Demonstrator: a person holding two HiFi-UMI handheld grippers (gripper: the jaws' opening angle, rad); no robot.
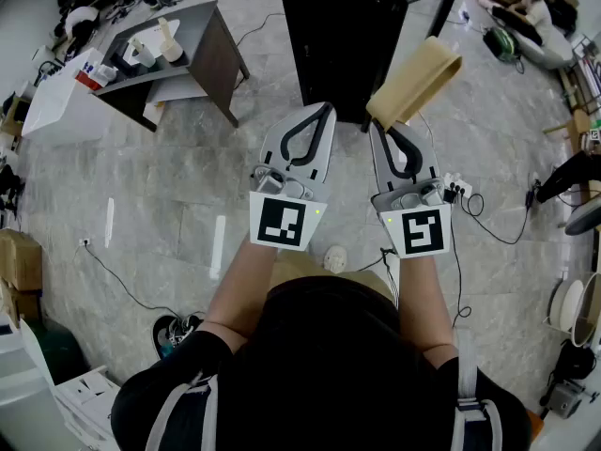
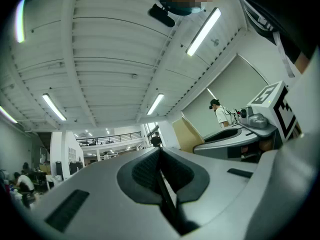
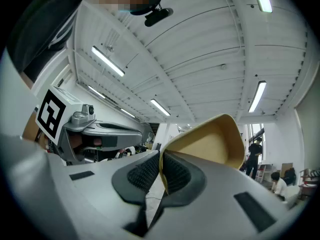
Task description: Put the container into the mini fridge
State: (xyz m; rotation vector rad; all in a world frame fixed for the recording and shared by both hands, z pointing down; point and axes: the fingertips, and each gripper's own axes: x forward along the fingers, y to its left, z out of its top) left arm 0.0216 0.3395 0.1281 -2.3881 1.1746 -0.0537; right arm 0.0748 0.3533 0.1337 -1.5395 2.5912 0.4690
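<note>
The right gripper pinches one thin wall of the tan container, which sticks out past its fingertips. It looks light, bendy and easily crushed. The left gripper is clamped on nothing. The mini fridge stands just ahead.

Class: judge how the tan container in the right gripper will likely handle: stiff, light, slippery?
The container is probably light: the right gripper holds it up by one thin wall alone. It seems fairly stiff, since its open shape shows no sag. Pinched at the edge, it might pivot if swung.
</note>
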